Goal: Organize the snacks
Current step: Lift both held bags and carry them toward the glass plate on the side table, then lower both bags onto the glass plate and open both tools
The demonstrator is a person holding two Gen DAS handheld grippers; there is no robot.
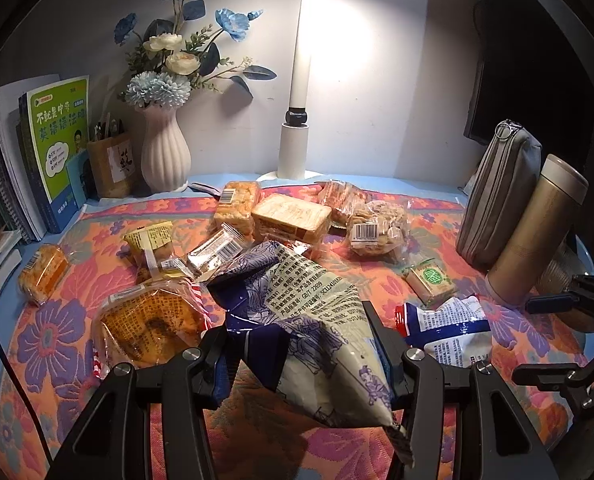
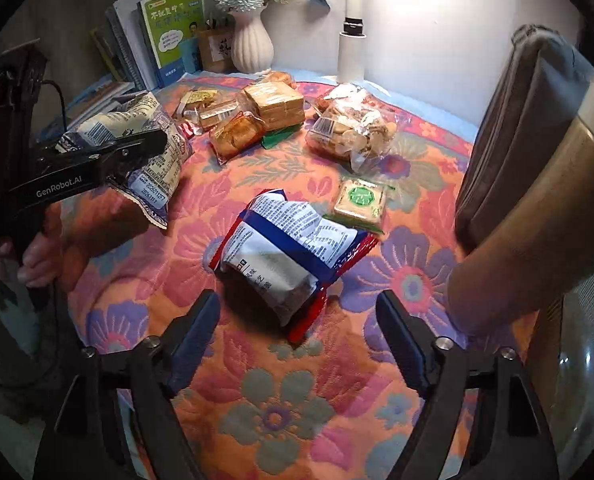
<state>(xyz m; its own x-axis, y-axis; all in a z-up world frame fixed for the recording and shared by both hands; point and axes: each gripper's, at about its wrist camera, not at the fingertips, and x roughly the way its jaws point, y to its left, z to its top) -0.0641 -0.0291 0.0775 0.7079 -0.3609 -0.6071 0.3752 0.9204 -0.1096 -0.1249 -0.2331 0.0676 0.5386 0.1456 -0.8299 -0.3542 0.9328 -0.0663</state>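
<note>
Your left hand-held gripper [image 1: 301,344] clamps a crumpled cream-and-purple snack bag [image 1: 313,320] between its fingers and holds it lifted above the flowered cloth [image 1: 57,320] that covers the bench. From the right wrist view the same bag [image 2: 153,140] hangs at the left of the scene, pinched in the black tool. Your right hand-held gripper [image 2: 299,328] stands with its fingers spread wide and nothing between them, just near of a red, white and blue snack bag [image 2: 293,248] lying flat on the cloth. Just beyond that bag, to the right, sits a small green-labelled packet [image 2: 361,200]. Farther off, a clear bag of round crackers [image 2: 353,132] lies right of a stacked pack of square biscuits [image 2: 277,106], with more wrapped pastries [image 2: 237,132] crowding the left; whether those wrappers touch is hard to tell. A white vase of flowers [image 1: 165,152], a green book [image 1: 61,136] and a lamp post [image 1: 303,80] line the far wall. A grey pouch [image 1: 497,200] and a bronze flask [image 1: 537,232] stand at the right edge.
</note>
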